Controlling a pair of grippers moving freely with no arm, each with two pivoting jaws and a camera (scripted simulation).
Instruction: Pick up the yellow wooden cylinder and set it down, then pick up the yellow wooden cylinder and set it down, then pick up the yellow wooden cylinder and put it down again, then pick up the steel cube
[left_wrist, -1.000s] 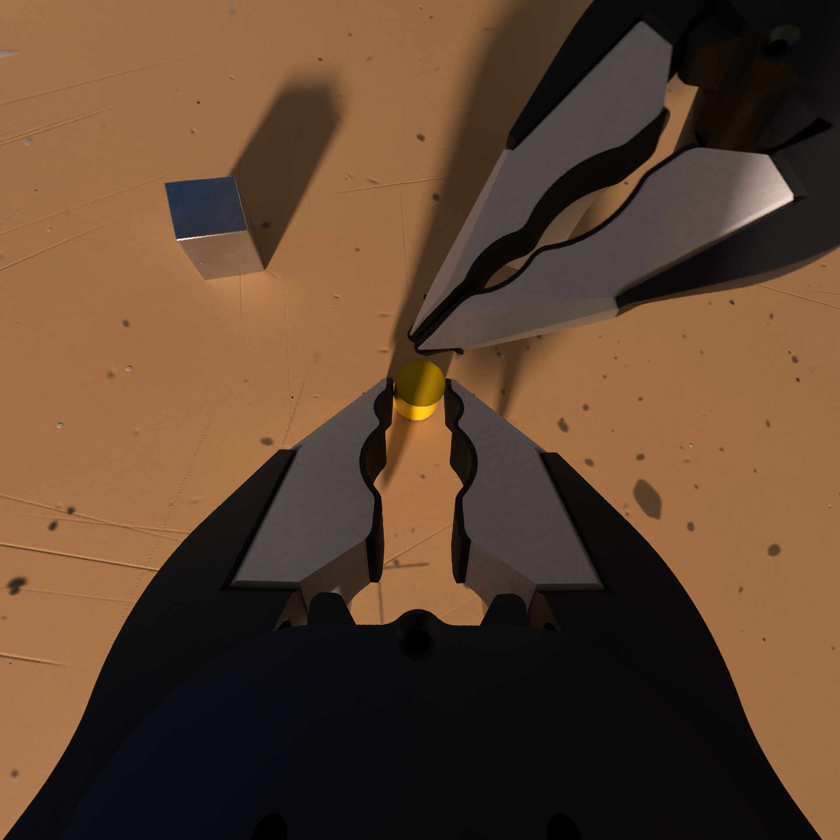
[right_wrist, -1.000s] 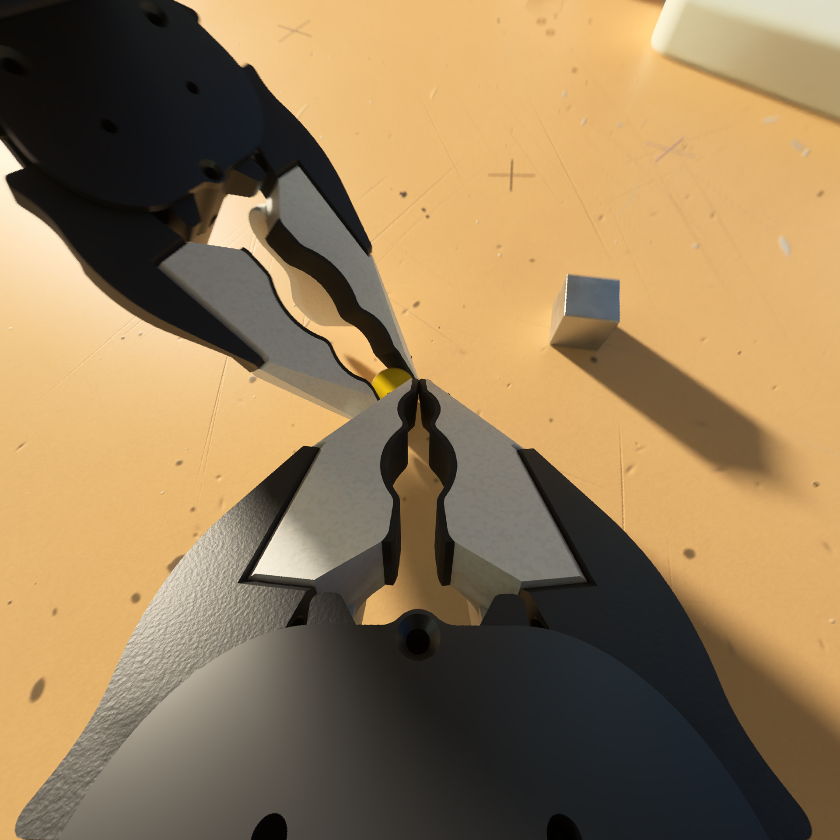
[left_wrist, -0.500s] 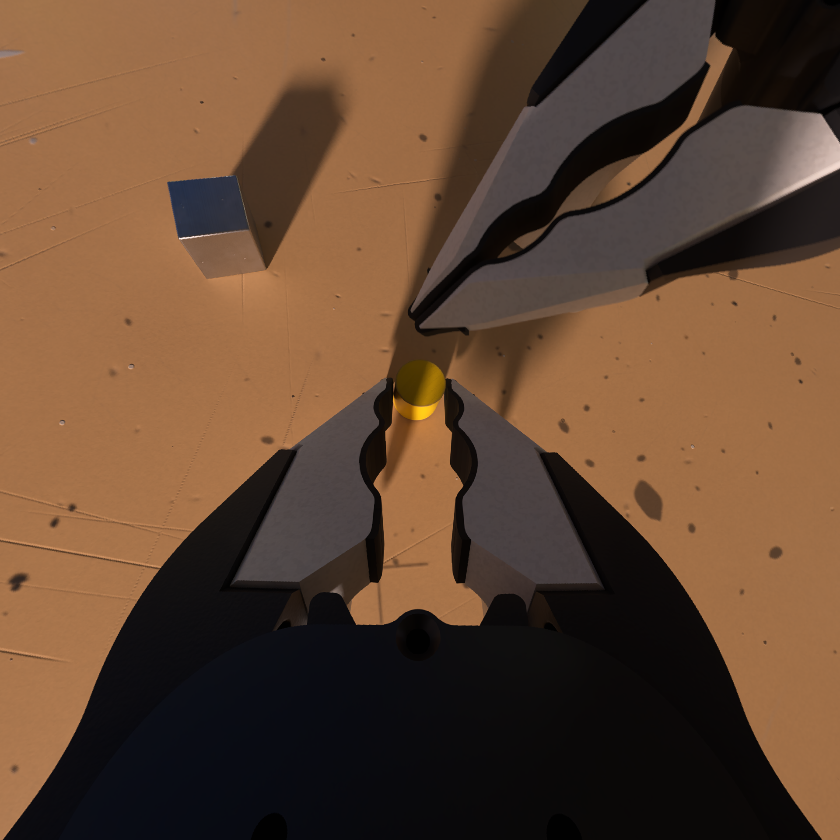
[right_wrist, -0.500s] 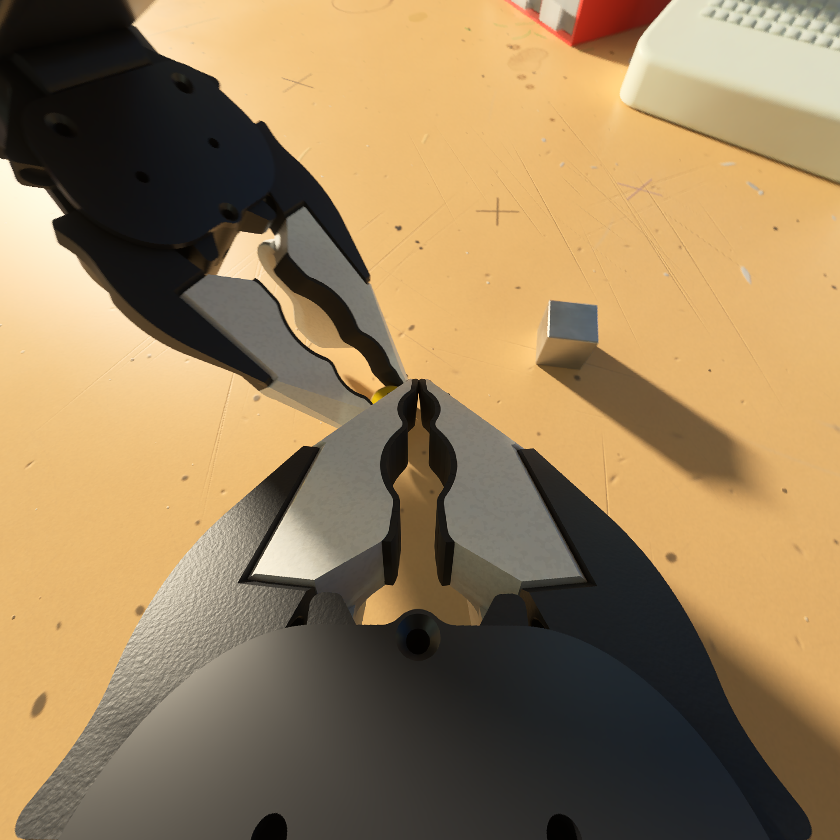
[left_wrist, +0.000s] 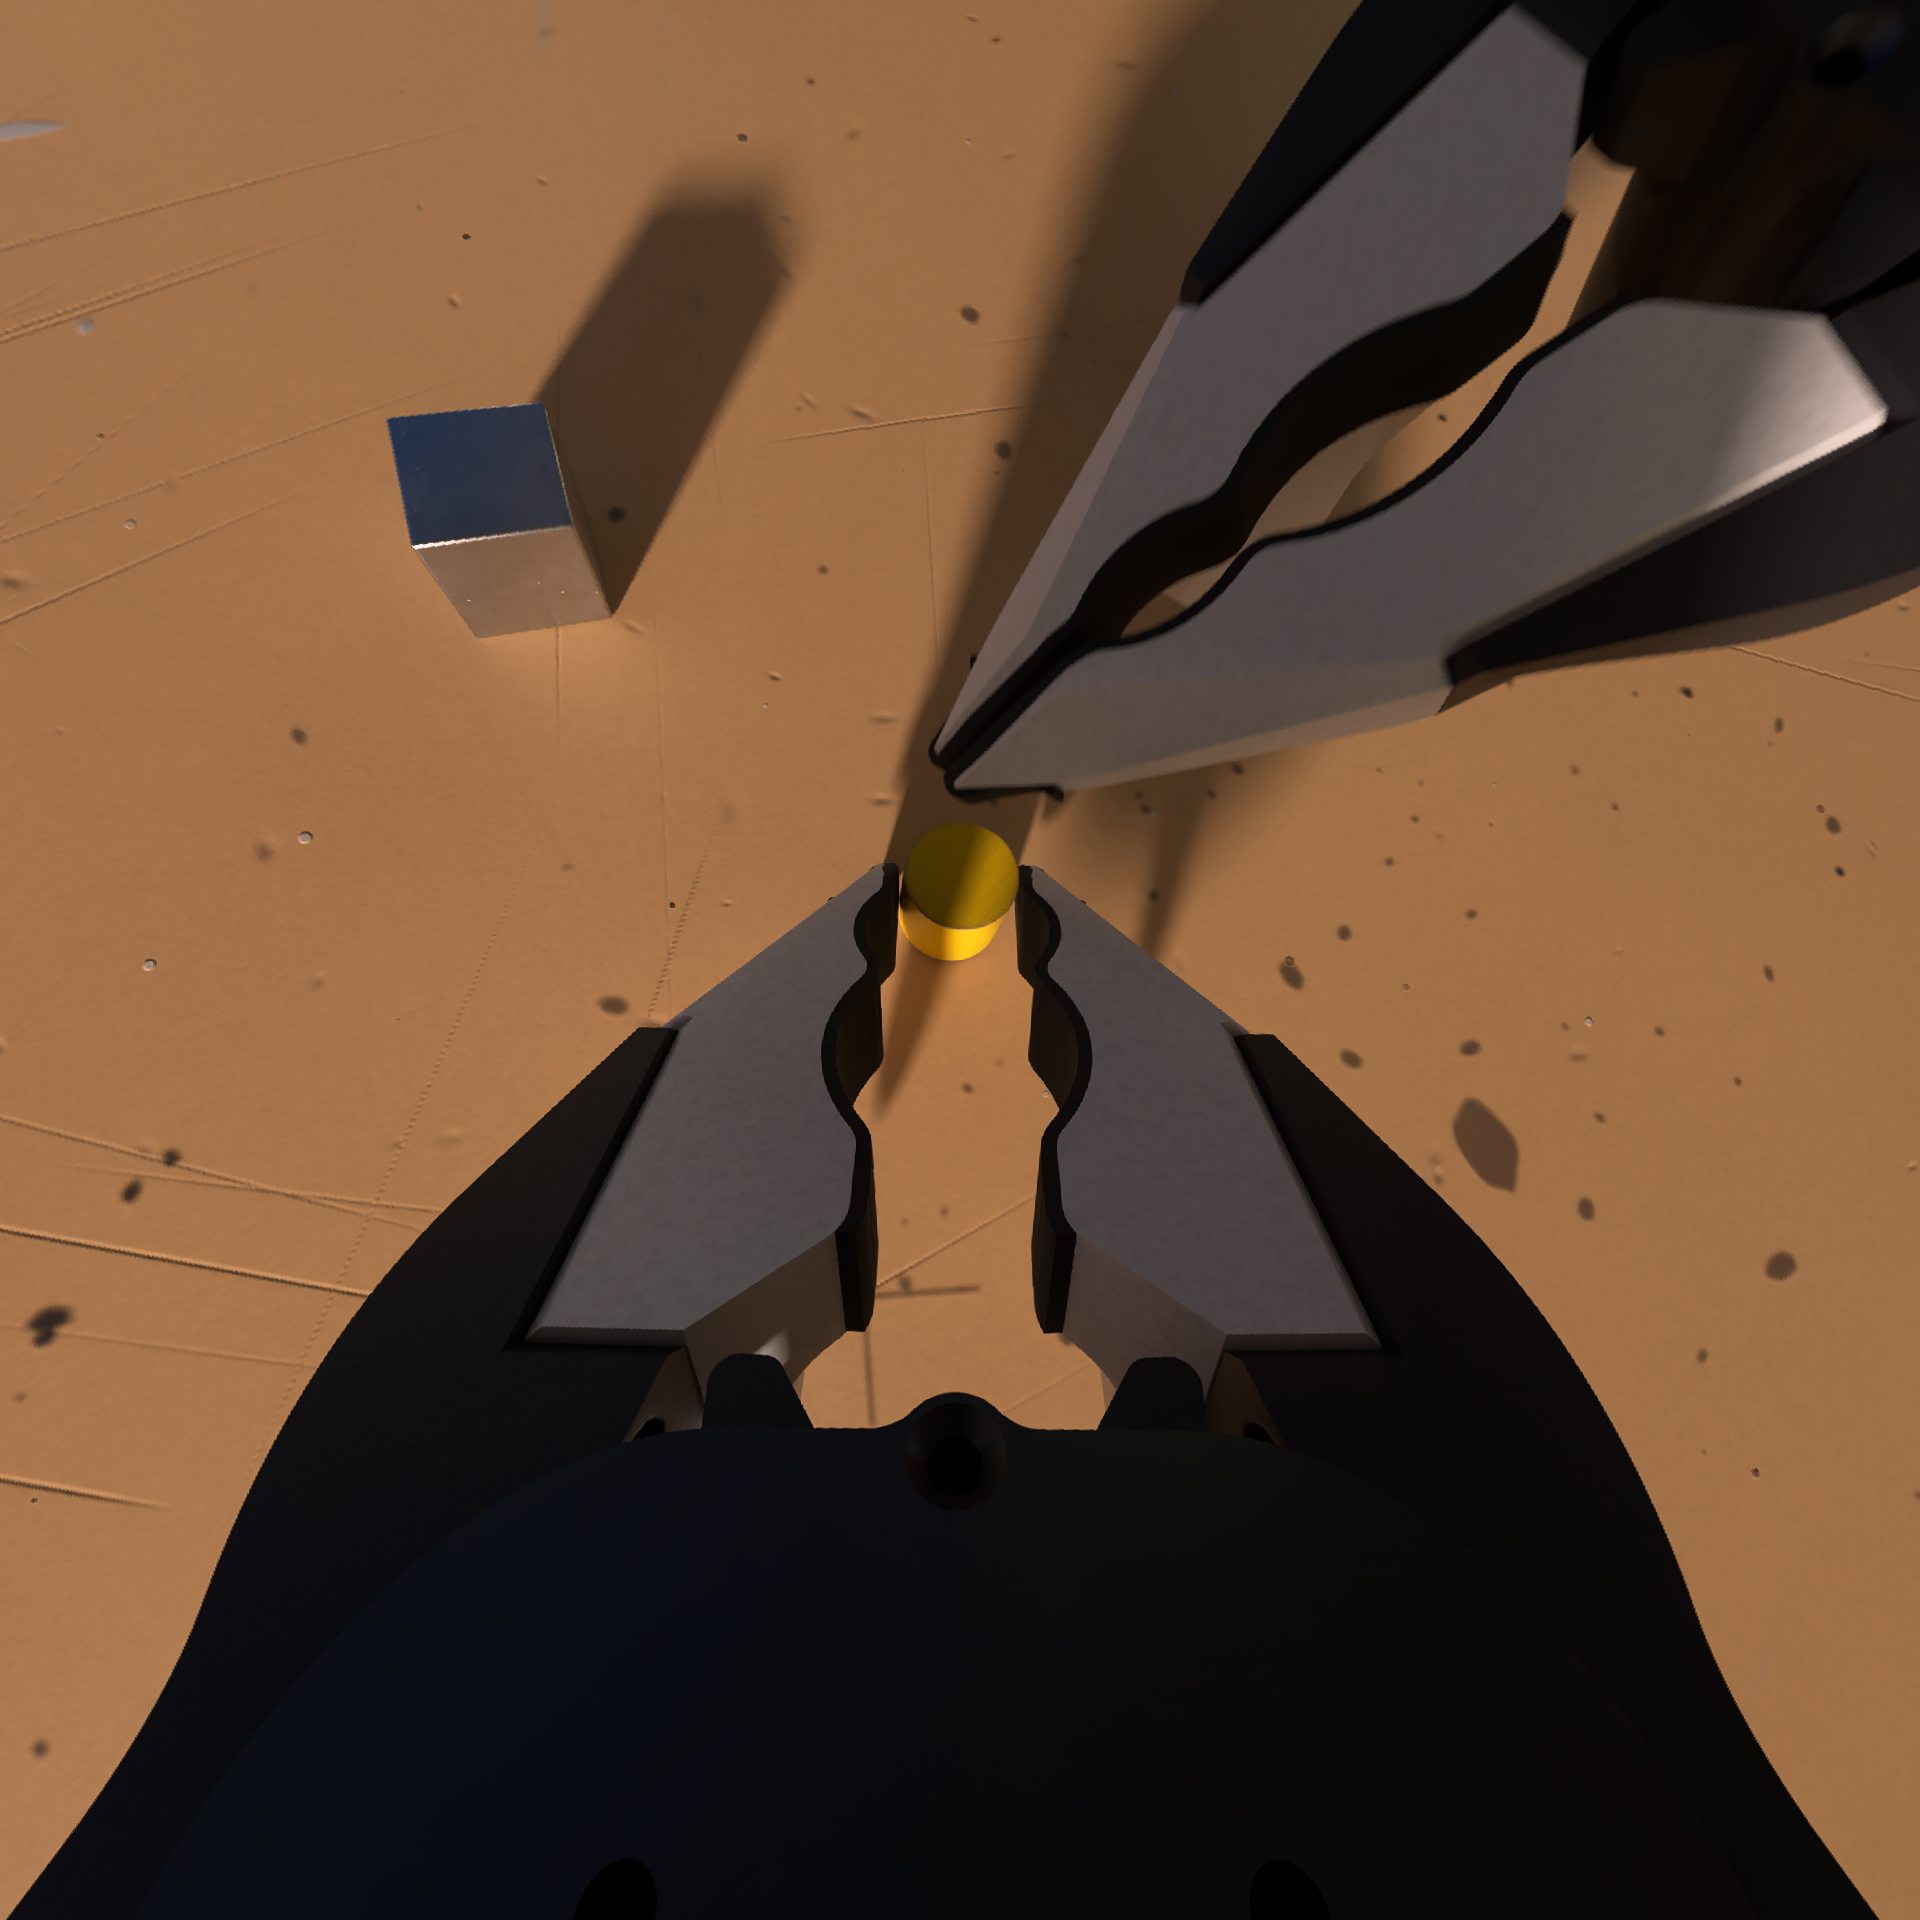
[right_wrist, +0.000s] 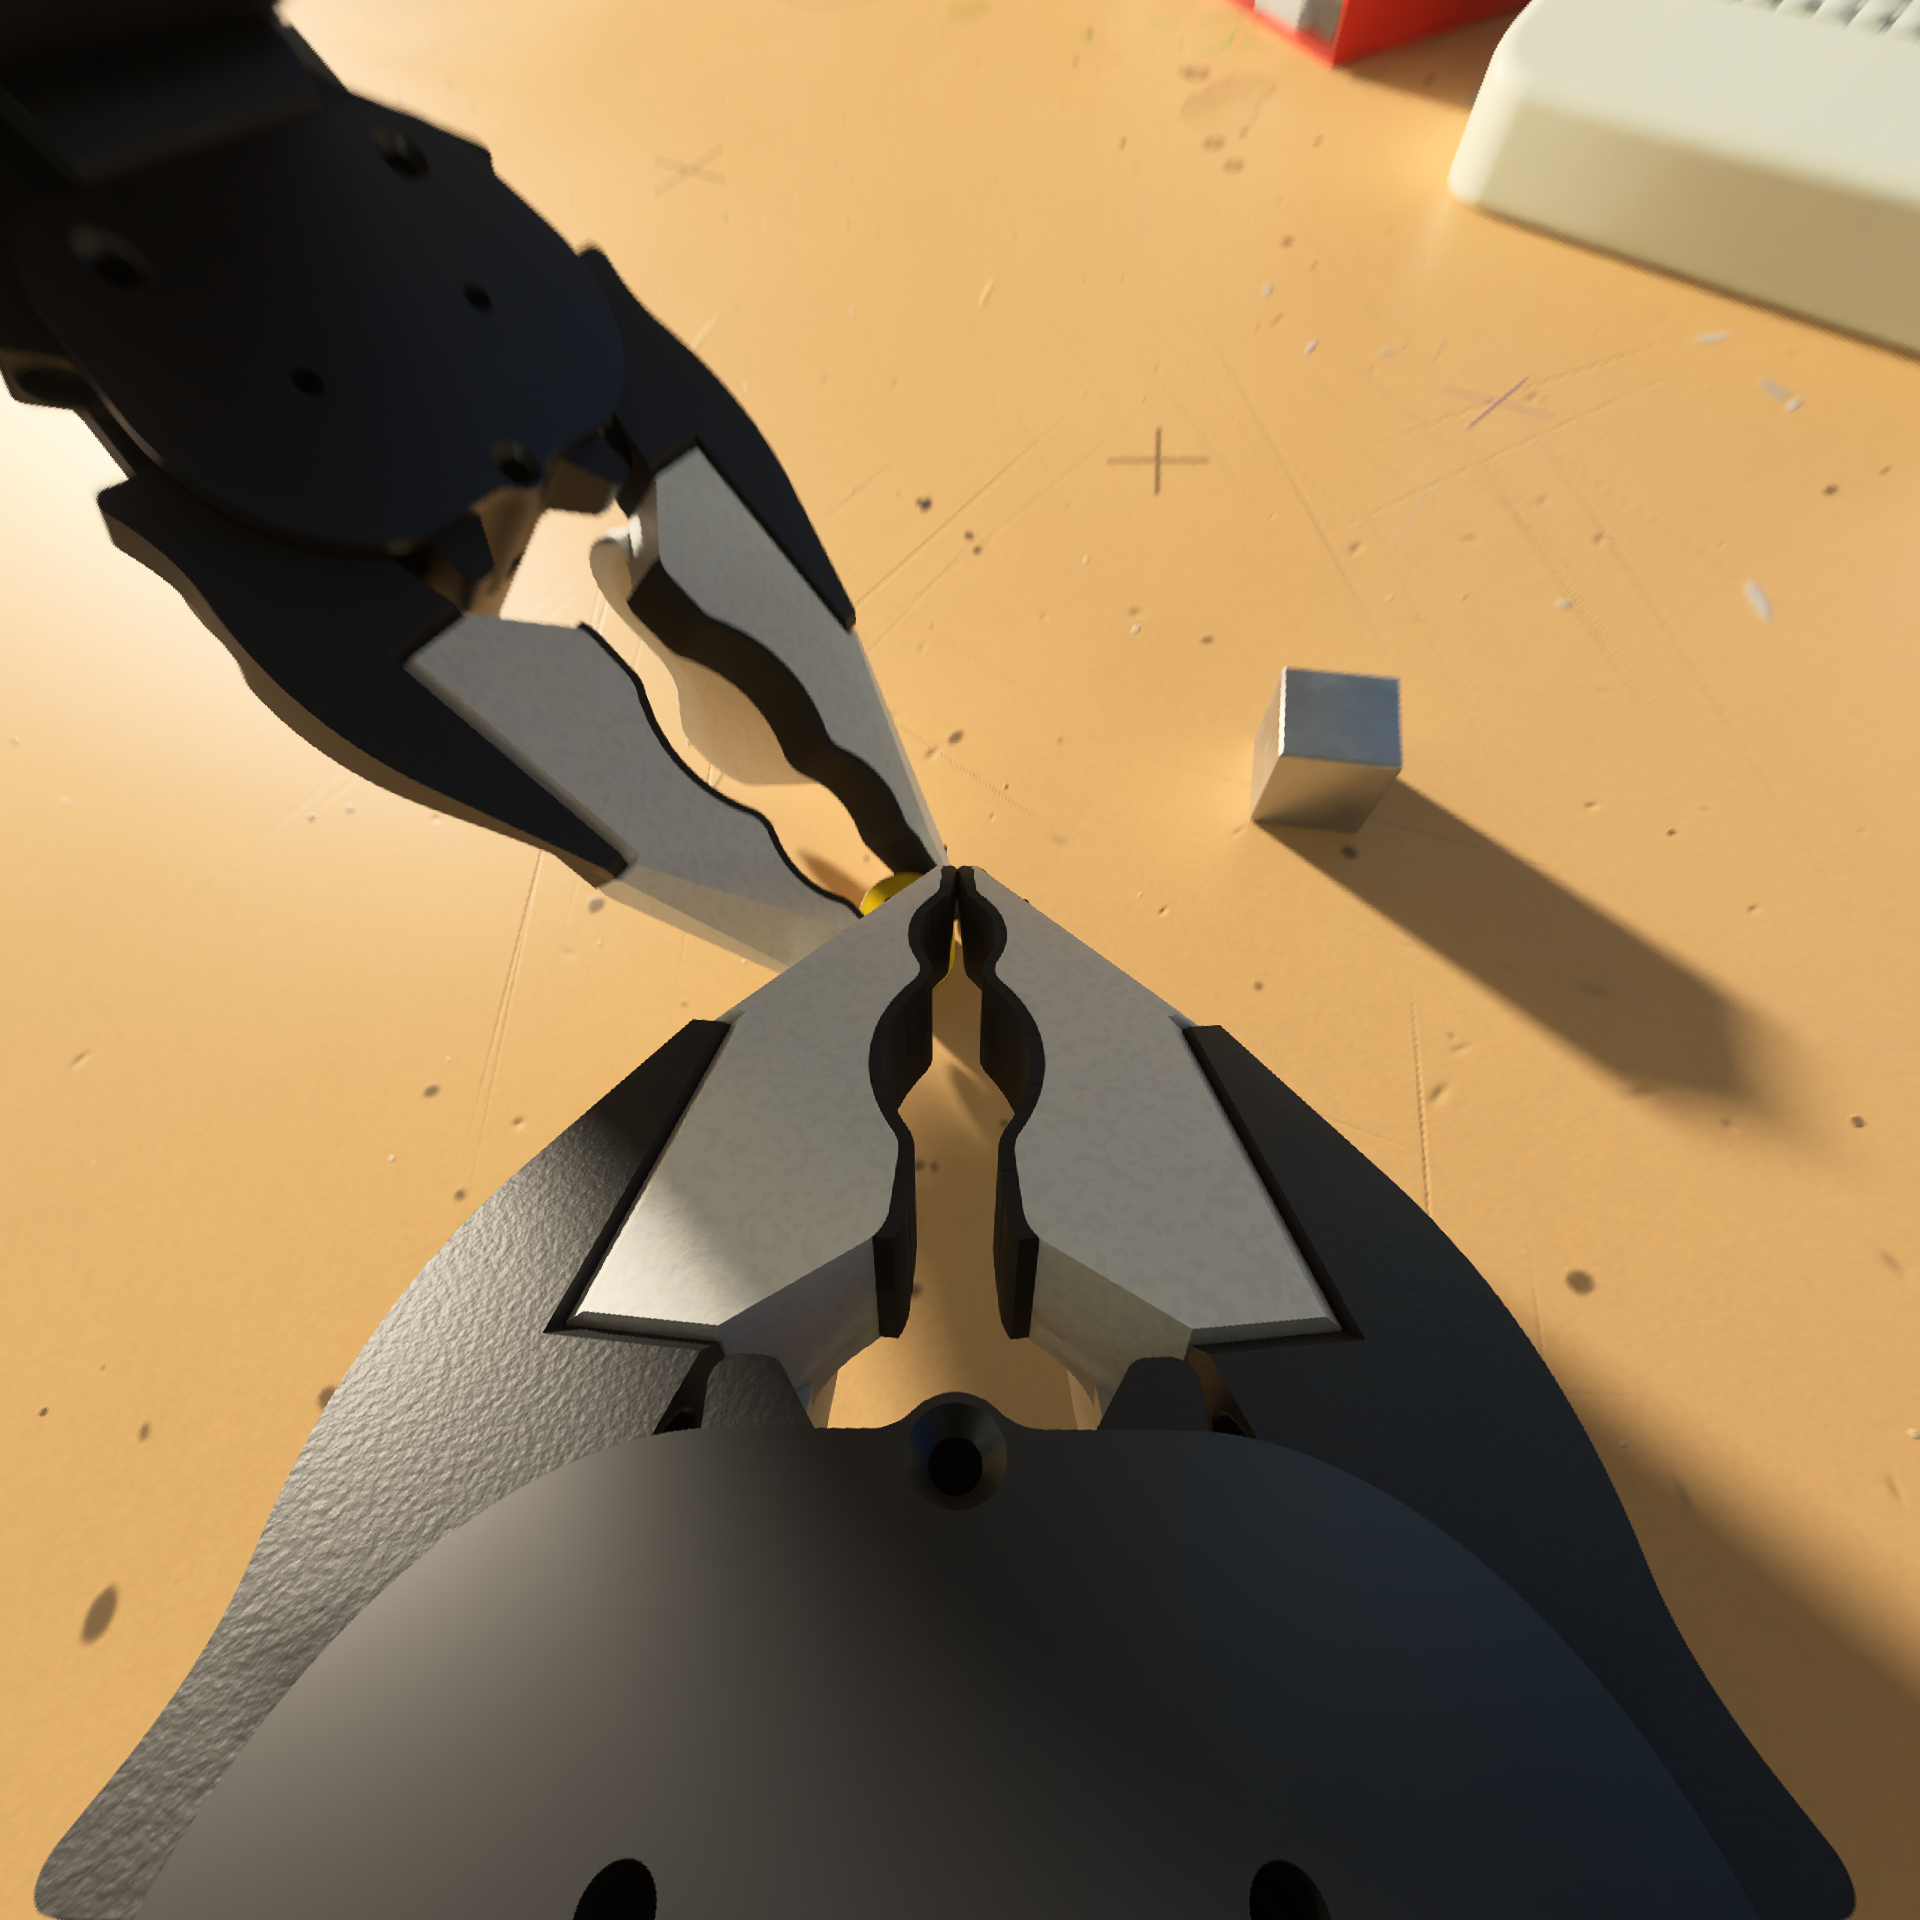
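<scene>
The small yellow wooden cylinder (left_wrist: 956, 894) stands upright between the fingertips of my left gripper (left_wrist: 956, 883), which is shut on it low over the table. In the right wrist view only a sliver of the cylinder (right_wrist: 885, 894) shows. My right gripper (right_wrist: 956, 878) is shut and empty. Its tips (left_wrist: 951, 774) hover just beyond the cylinder without touching it, nose to nose with the left gripper (right_wrist: 899, 878). The steel cube (left_wrist: 488, 509) sits alone on the table to the far left of the left gripper. In the right wrist view the cube (right_wrist: 1325, 748) lies to the right.
The scratched, speckled wooden table (left_wrist: 312, 1039) stretches all around. A cream keyboard (right_wrist: 1714, 177) and a red box (right_wrist: 1351, 26) lie at the far right in the right wrist view. The cube casts a long shadow (right_wrist: 1538, 966).
My right gripper, still shut, pulled back and tilted up, bringing the keyboard and red box into view, then eased closer again. The left gripper and the cylinder have not moved.
</scene>
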